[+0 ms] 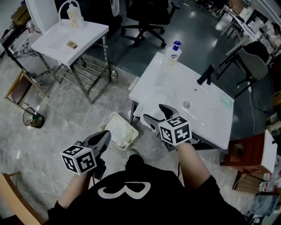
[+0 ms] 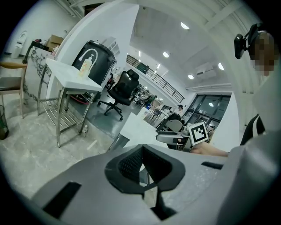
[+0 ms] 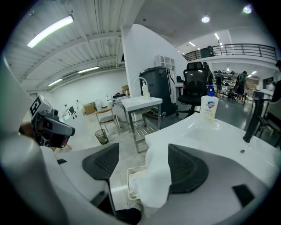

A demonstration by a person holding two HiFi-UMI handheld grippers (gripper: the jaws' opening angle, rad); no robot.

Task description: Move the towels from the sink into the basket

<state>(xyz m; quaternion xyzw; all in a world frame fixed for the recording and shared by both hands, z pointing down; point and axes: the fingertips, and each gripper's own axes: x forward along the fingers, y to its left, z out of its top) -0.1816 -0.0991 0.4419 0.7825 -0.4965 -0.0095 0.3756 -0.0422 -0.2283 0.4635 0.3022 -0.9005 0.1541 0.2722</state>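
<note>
While 1 towel (image 3: pixel 156 180) drapes the sink (image 1: pixel 206 115), right hand-held gripper (image 3: pixel 142 158) spread, left hand-held gripper (image 2: pixel 142 167) closed.

The floor near the person is pale marbled tile (image 1: pixel 66 114); farther off it turns to a dark, glossy grey surface (image 1: pixel 197 26). A white table (image 1: pixel 61 41) on metal legs stands on the tile, with a slatted metal shelf (image 1: pixel 83 72) beneath it. A black office chair (image 1: pixel 147 13) sits on the dark floor. A small waste bin (image 1: pixel 33 117) stands beside a wooden chair (image 1: pixel 19 85), and a grey chair (image 1: pixel 254 61) stands at the far right. Overhead, a fluorescent tube (image 3: pixel 49 30) and round ceiling lights (image 2: pixel 184 26) glow. A broad white column (image 3: pixel 140 52) rises to the ceiling, a railed mezzanine (image 3: pixel 232 46) runs behind it, and tall dark-framed glazing (image 2: pixel 206 110) closes the far end.
</note>
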